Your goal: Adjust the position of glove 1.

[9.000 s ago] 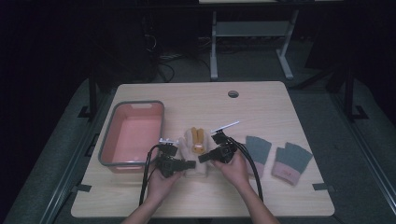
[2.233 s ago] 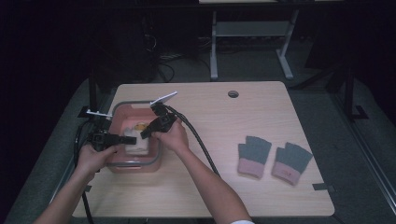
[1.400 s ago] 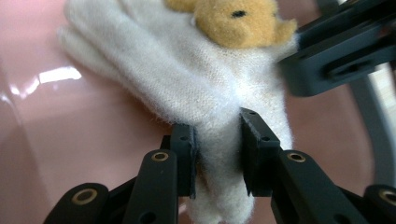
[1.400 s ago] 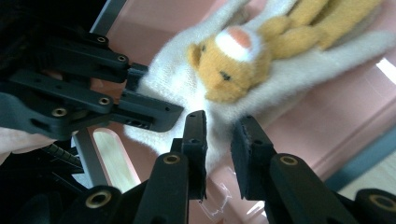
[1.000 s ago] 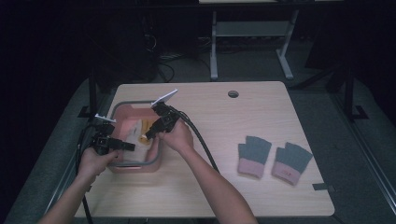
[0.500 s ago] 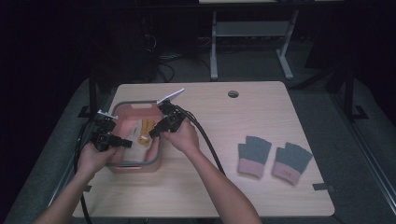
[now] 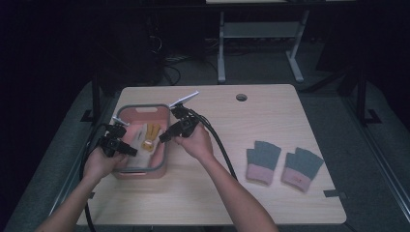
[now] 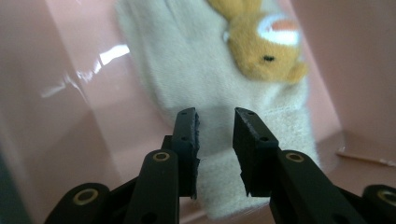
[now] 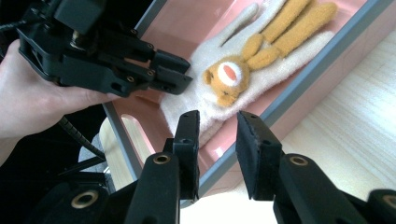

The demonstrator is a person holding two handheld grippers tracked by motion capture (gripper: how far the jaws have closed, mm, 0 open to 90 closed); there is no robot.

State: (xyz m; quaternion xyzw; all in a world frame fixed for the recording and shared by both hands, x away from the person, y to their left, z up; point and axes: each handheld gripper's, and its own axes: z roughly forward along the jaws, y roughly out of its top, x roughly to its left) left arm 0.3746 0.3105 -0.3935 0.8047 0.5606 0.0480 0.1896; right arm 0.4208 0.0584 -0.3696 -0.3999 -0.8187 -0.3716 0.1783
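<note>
from above, my left gripper (image 7: 126, 149) hangs over the near left part of the pink bin (image 7: 145, 110), and my right gripper (image 7: 163, 137) sits at the bin's right rim, tips turned in toward the left one. between the two of them, inside the bin, lies the cream glove (image 7: 145, 137) with an orange plush patch on it. well off to the side of my right gripper, a pair of grey gloves (image 7: 263, 159) with pink cuffs lies flat on the wooden table (image 7: 270, 111). along my left gripper (image 8: 215, 114), the jaws stand released with a clear gap and nothing pinched; the cream glove (image 8: 187, 70) lies just beyond the tips on the bin's pink floor (image 8: 60, 116), its ribbed cuff nearest the tips, and the plush animal face (image 8: 266, 51) sits farther out, past the right-hand jaw. along my right gripper (image 9: 218, 116), the jaws are also released and hold nothing; the bin's grey rim (image 9: 317, 60) runs on a slant just beyond them, and the cream glove (image 9: 280, 60) lies past it with its orange fingers pointing away. my left gripper (image 9: 173, 74) shows beyond the left-hand jaw, its tips over the glove's cuff end, my hand (image 9: 32, 93) wrapped around it. bare table (image 9: 355, 130) lies beside the right-hand jaw.
</note>
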